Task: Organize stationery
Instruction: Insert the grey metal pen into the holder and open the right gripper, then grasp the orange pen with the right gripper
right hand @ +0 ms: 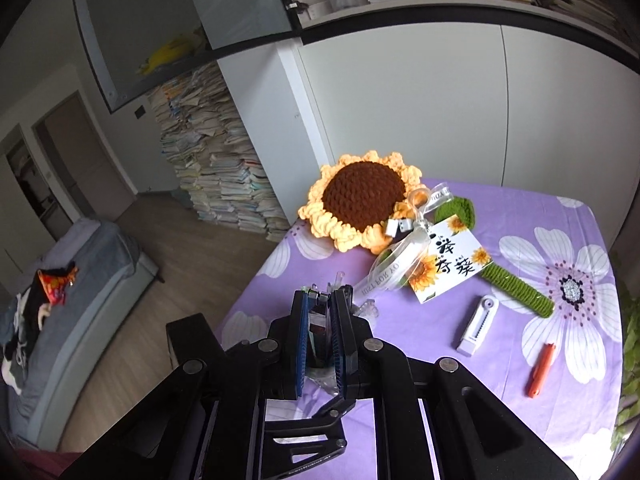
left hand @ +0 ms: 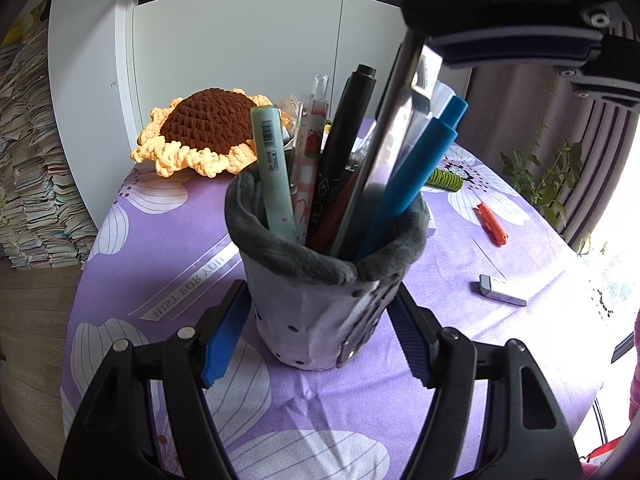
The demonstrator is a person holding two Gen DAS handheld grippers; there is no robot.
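A grey fabric pen holder (left hand: 320, 300) stands on the purple tablecloth, full of pens, a green marker (left hand: 274, 168) and two blue pens (left hand: 416, 172). My left gripper (left hand: 318, 332) is shut on the holder, one blue pad on each side. My right gripper (right hand: 320, 340) is above the holder, shut on a metal ruler (left hand: 396, 136) whose lower end is inside it. The right gripper also shows at the top right of the left wrist view (left hand: 516, 44). An orange pen (right hand: 540, 370), a white correction tape (right hand: 478, 326) and an eraser (left hand: 502, 290) lie on the cloth.
A crocheted sunflower (right hand: 360, 196) with a green stem (right hand: 520, 290), ribbon and card (right hand: 446, 266) lies at the table's back. White cabinets stand behind. Stacked books (right hand: 216, 168) and a sofa (right hand: 80, 264) are to the left. Plants (left hand: 552, 176) stand at the right.
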